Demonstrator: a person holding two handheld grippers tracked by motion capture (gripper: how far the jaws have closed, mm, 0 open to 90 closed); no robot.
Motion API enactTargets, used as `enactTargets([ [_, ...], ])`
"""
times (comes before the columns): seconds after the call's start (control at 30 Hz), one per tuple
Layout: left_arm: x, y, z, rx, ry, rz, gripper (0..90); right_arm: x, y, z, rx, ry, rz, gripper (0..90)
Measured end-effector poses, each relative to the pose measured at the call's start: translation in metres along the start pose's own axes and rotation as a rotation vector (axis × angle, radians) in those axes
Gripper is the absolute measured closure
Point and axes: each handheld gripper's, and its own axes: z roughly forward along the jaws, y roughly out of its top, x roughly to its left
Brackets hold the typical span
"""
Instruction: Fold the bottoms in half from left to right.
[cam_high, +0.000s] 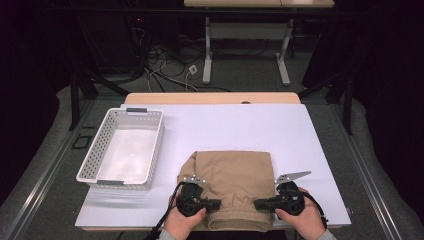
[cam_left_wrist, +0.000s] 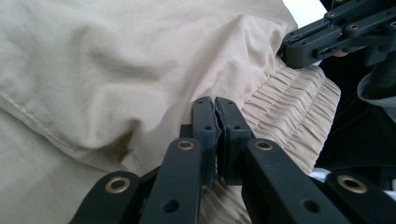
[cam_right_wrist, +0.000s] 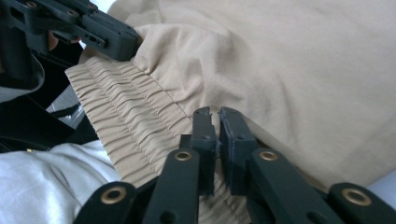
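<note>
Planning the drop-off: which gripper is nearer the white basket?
Left. The left gripper is at the folded tan trousers' near-left waistband corner, on the side of the white basket. The right gripper is at the waistband's right end, farther off.

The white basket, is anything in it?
Empty. The white basket shows only its bare bottom; the tan trousers lie beside it.

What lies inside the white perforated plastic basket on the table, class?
The white perforated plastic basket holds nothing on its visible bare floor. The strip of floor just behind its near wall is covered from the high view, so that cannot be checked.
</note>
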Motion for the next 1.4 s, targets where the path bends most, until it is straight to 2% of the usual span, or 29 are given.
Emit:
enactTargets([
  [0.3,-0.001,-0.002,0.003,0.007,0.010,0.003,90.0,-0.002,-0.004,0.006,0.029,-0.012,0.000,89.8],
  [0.5,-0.001,-0.001,0.002,0.004,0.013,-0.003,89.7,-0.002,-0.003,0.004,0.011,-0.012,0.004,86.9],
  [0.9,-0.003,0.005,-0.003,0.002,0.032,-0.009,81.0,0.000,0.008,-0.002,-0.024,-0.018,-0.001,82.7],
  [1.33,0.001,0.017,-0.016,-0.022,0.065,-0.034,72.2,0.000,0.028,-0.011,-0.076,-0.030,0.008,74.2],
  [1.4,0.001,0.019,-0.019,-0.038,0.063,-0.050,70.6,0.000,0.032,-0.013,-0.087,-0.031,0.005,72.5],
])
